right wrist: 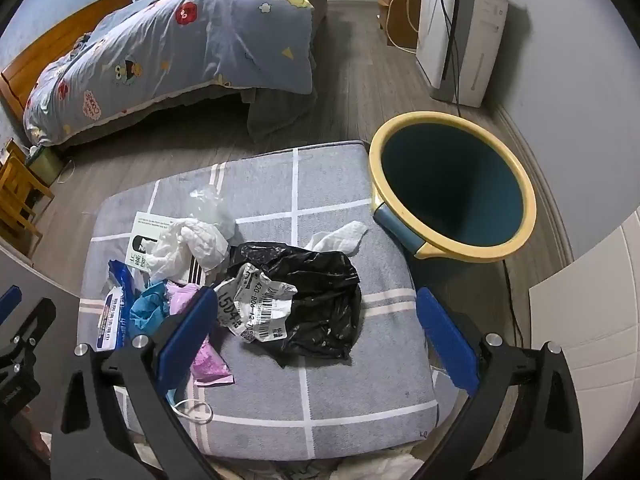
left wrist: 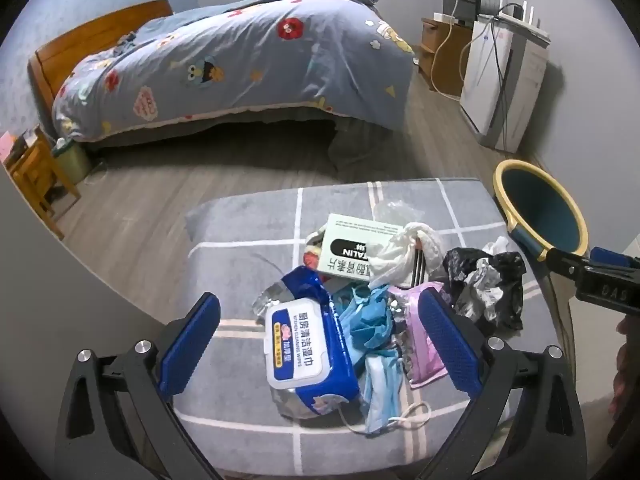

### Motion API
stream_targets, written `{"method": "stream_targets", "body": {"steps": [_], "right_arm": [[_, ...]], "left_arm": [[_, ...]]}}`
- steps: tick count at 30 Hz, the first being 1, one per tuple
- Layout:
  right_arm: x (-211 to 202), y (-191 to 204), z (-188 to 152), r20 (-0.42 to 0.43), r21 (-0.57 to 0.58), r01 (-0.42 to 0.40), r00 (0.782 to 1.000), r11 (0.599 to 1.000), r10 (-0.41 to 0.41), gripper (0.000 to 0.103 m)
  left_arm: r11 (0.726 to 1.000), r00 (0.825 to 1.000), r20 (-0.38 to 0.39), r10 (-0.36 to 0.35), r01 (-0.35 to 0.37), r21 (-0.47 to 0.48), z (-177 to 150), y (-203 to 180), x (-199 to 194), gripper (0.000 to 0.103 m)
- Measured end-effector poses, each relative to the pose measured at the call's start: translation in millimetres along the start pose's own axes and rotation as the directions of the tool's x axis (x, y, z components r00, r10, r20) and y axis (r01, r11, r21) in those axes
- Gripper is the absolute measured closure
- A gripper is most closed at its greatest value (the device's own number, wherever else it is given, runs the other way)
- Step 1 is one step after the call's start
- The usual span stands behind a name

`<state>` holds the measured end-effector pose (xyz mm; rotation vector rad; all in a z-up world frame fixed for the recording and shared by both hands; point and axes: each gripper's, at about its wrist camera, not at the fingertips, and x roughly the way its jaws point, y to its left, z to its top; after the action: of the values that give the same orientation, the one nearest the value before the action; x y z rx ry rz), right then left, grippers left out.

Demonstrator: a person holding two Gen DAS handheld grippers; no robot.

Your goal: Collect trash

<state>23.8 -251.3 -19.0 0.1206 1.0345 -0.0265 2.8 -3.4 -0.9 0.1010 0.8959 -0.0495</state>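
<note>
A heap of trash lies on a grey checked cushion (left wrist: 248, 264) (right wrist: 340, 392). In it are a blue wipes pack (left wrist: 308, 356), a green-white box (left wrist: 356, 246), crumpled white tissue (left wrist: 400, 252), blue face masks (left wrist: 376, 360), a pink packet (left wrist: 416, 344) and a black plastic bag (right wrist: 320, 280) with a torn shipping label. My left gripper (left wrist: 320, 300) hangs open above the wipes pack and masks, touching nothing. My right gripper (right wrist: 316, 296) stands open over the black bag, apart from it. A teal bin with a yellow rim (right wrist: 452, 188) leans at the cushion's right.
A bed with a blue patterned duvet (left wrist: 240, 64) fills the far side across grey wooden floor. White appliances with trailing cables (right wrist: 460, 40) stand against the right wall. Wooden furniture (left wrist: 32, 176) is at the far left, and a white panel (right wrist: 592, 312) at the near right.
</note>
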Motion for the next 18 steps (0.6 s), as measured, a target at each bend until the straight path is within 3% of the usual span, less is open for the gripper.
{"method": "stream_targets", "body": {"steps": [18], "right_arm": [[5.4, 2.5, -3.5, -0.019, -0.006, 0.006, 1.000, 1.000, -0.006, 0.005]], "left_arm": [[0.999, 1.000, 0.009, -0.012, 0.012, -0.034, -0.2, 9.2, -2.0, 0.005]]}}
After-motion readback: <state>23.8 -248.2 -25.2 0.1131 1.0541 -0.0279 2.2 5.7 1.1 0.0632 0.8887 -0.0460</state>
